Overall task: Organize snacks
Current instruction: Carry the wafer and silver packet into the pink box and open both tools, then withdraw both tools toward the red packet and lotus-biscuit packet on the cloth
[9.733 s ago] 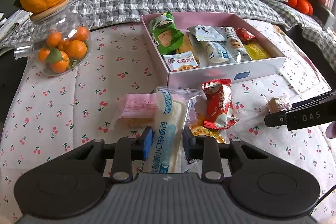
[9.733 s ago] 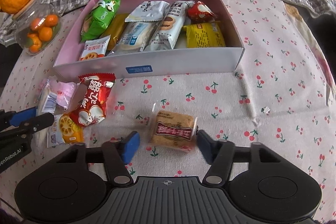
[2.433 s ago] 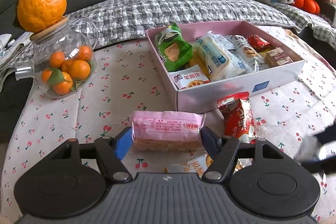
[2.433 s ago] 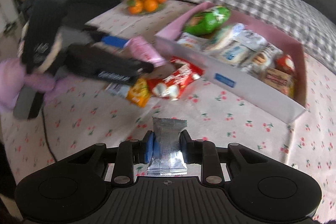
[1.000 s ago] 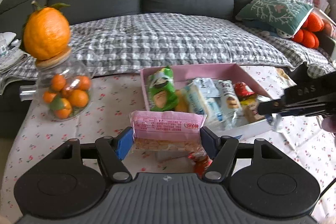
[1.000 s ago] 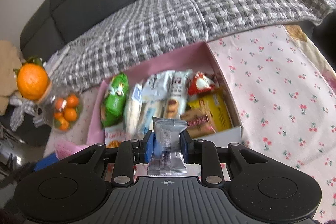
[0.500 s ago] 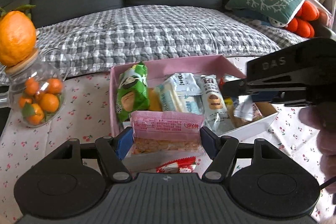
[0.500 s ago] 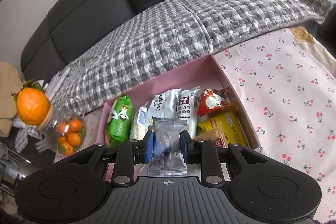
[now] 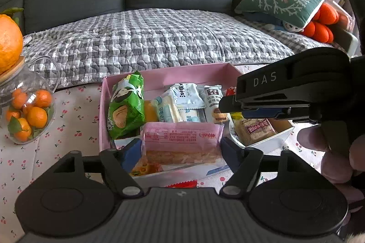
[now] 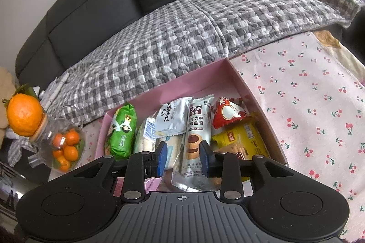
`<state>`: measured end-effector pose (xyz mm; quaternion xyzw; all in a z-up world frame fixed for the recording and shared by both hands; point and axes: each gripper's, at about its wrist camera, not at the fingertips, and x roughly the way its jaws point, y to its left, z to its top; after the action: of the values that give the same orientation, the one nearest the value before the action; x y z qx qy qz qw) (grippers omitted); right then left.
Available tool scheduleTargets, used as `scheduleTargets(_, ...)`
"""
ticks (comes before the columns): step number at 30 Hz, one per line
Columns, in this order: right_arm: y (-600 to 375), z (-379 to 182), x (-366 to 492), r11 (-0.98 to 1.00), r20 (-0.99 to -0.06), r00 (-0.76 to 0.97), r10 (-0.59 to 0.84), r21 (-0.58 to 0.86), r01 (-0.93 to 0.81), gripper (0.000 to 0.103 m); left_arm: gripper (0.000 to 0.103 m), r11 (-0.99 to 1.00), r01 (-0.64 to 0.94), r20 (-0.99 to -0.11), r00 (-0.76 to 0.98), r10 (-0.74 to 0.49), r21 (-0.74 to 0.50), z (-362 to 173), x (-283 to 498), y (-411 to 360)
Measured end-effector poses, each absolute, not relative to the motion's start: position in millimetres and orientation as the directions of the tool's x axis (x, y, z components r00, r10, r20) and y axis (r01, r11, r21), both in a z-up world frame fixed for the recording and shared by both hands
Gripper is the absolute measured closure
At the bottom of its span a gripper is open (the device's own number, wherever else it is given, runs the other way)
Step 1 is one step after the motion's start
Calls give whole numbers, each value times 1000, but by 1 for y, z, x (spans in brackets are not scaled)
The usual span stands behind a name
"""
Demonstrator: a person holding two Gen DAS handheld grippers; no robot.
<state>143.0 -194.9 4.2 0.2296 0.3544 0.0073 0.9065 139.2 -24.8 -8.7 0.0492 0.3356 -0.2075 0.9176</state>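
The pink box [image 9: 103, 110] is lying just ahead of and below both grippers. The left gripper [image 9: 180, 147] is clamping the pink wafer pack [image 9: 180, 135], long axis crosswise, above its near edge; the right gripper [image 10: 182, 158] is hovering, fingers apart, gripping nothing.

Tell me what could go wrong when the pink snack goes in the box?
1. The pink box is already crowded, so the pink packet held by the left tool may land on top of other snacks, such as the green chip bag, and slide out over the front wall.
2. The right tool hangs open over the same box, close by, so the two tools might bump.
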Motion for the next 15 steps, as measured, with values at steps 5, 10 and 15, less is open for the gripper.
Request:
scheduleTargets(5,-196,5,142,892,-647,742,177,424,157,50,13,900,435,-639,685,-349,-25,-9,137,-29)
scheduleTargets(10,-195,8,138,901,-648,741,178,411,142,40,6,896,444,-639,688,-343,-3,-8,134,-31)
scheduleTargets(15,-194,12,132,908,-649,740,176,397,132,33,3,901,433,-640,694,-330,5,-6,131,-29)
